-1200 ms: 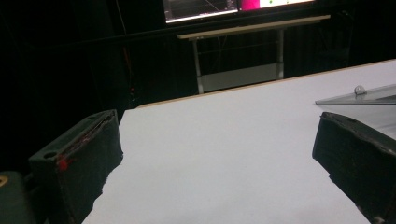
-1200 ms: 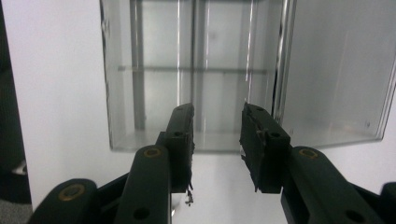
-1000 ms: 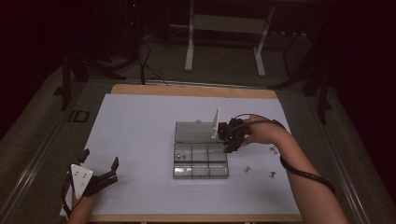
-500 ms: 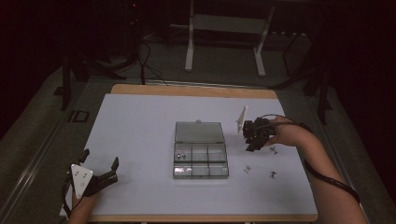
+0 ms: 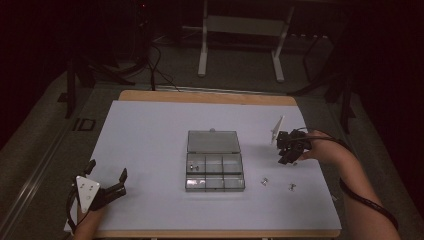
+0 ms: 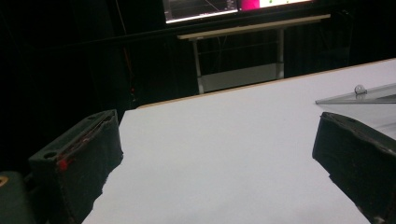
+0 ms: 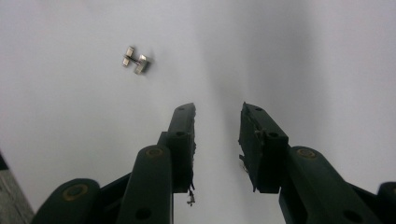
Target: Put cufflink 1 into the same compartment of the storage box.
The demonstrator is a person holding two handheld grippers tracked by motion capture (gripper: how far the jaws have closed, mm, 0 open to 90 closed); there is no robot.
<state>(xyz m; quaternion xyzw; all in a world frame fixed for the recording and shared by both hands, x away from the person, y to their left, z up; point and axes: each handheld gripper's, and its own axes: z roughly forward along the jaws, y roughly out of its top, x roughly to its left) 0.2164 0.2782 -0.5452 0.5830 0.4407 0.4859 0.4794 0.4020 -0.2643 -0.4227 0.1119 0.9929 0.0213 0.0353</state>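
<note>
A clear compartment box (image 5: 215, 179) lies open at the table's middle, its lid (image 5: 213, 141) flat behind it, with small metal parts (image 5: 195, 165) in a left cell. Two more metal parts (image 5: 264, 181) (image 5: 292, 187) lie loose on the white sheet to its right. My right gripper (image 5: 286, 159) hangs just above and behind them, pointing down. In the right gripper view its jaws (image 7: 218, 109) stand a narrow gap apart with nothing between, and one metal part (image 7: 136, 59) lies ahead to the left. My left gripper (image 5: 107, 171) rests wide open at the front left, nothing between its fingers (image 6: 217, 126).
The white sheet (image 5: 150, 150) covers most of the wooden table. The box lid's edge (image 6: 369, 95) shows at the right of the left gripper view. Behind the table stands a metal stand (image 5: 240, 40) on a dark floor. A cable trails from the right wrist.
My right gripper has moved rightward from the box's back right corner to a spot over the bare sheet near the loose parts. The left gripper has stayed put.
</note>
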